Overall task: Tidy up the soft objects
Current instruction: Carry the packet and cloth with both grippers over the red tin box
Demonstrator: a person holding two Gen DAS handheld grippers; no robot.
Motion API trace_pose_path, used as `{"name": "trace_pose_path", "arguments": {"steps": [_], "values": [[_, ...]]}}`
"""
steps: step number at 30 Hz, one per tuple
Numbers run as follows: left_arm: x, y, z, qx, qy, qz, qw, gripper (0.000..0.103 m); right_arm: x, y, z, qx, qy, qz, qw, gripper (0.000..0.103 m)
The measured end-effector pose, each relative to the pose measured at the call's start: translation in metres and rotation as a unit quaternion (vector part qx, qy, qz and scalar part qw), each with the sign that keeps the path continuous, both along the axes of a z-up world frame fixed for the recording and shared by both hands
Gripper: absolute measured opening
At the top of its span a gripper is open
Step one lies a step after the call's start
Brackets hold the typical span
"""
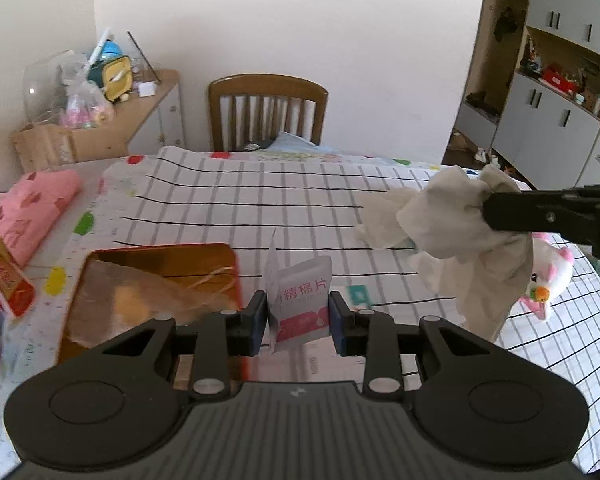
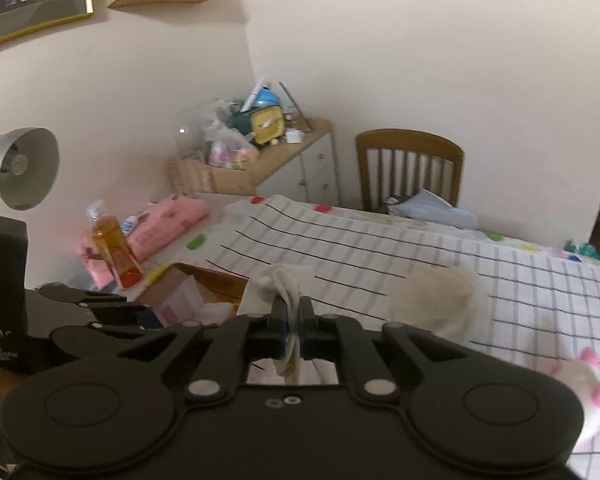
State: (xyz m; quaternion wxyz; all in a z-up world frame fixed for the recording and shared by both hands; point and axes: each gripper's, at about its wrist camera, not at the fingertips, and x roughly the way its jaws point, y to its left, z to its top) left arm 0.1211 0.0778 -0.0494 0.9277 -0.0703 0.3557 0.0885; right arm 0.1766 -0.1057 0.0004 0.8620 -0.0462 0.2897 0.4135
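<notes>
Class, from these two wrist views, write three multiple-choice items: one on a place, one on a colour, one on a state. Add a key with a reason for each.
1. Where does the plush toy lie?
A. on the checked tablecloth
B. on the wooden chair
C. in the orange tray

2. What colour is the folded cloth at the table's left edge?
A. green
B. pink
C. black

3. In what state are the right tongs?
A. wide open and empty
B. shut on the white cloth
C. shut on a bottle

Key:
1 A: the toy rests on the checked tablecloth, under the hanging white cloth.
2 B: the folded cloth is pink with small prints.
3 B: the white cloth is pinched between the pads and hangs lifted off the table. Meanwhile the left tongs grip a cotton pad packet.
</notes>
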Motion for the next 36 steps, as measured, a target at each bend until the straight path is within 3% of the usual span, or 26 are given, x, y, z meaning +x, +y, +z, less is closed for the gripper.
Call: {"name": "trace_pose_path", "arguments": {"steps": [20, 31, 36], "values": [[-0.028, 0.124, -0.009, -0.001, 0.022, 0.018, 0.9996, 0.032, -0.016, 0.123, 0.001, 0.012, 0.015, 0.018, 1.0, 0.005], [-0.024, 0.163, -0.026, -0.002, 0.043, 0.008, 0.999, 0.032, -0.007, 0.185, -0.009, 0.019, 0.012, 0.018, 1.0, 0.005], [-0.008, 0.169, -0.04, -0.007, 0.056, -0.002, 0.9984, 0.032, 0.006, 0.198, -0.032, 0.017, 0.027, 0.008, 0.999, 0.005]]}}
